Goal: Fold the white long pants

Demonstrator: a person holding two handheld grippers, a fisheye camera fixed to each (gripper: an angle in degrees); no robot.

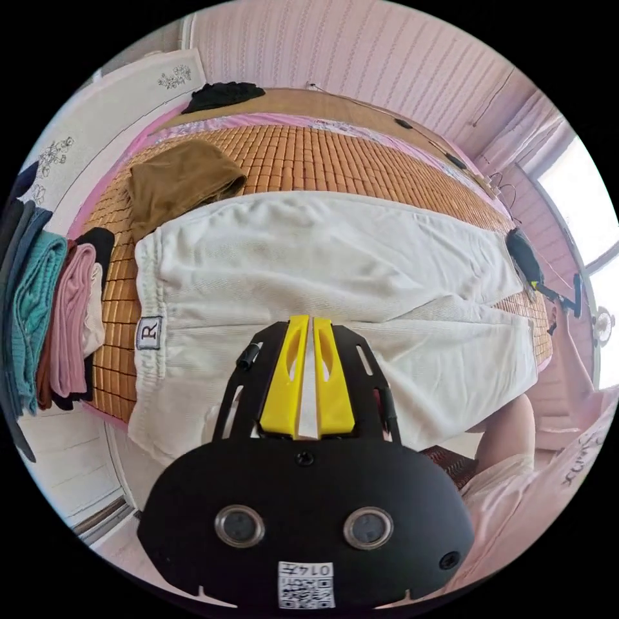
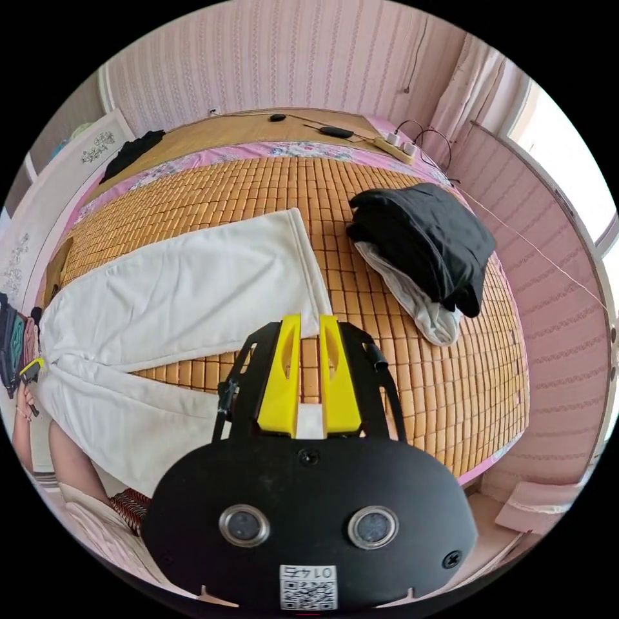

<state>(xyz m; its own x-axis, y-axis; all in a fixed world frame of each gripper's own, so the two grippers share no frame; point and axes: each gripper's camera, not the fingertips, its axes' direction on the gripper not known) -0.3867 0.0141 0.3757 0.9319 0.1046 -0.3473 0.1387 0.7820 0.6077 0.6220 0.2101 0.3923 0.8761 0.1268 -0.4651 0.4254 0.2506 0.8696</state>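
Observation:
The white long pants (image 1: 322, 258) lie flat across a bamboo mat (image 2: 258, 187) on the bed, waistband toward the stacked clothes and the two legs (image 2: 174, 303) spread apart. My left gripper (image 1: 308, 320) sits over the near side of the pants by the waist, its yellow jaws nearly touching, with white cloth in the slit. It also appears at the edge of the right gripper view as the left gripper (image 2: 31, 369), held by a hand. My right gripper (image 2: 309, 319) is at the hem end of the near leg, jaws close together, with white cloth between them at their base.
A brown garment (image 1: 180, 180) lies beyond the waistband, and a stack of folded clothes (image 1: 51, 322) stands beside it. A black clothes pile (image 2: 425, 238) over a pale garment (image 2: 419, 303) sits past the hems. A power strip (image 2: 396, 148) rests on the headboard ledge. The person's leg (image 1: 509, 438) is at the bed's near edge.

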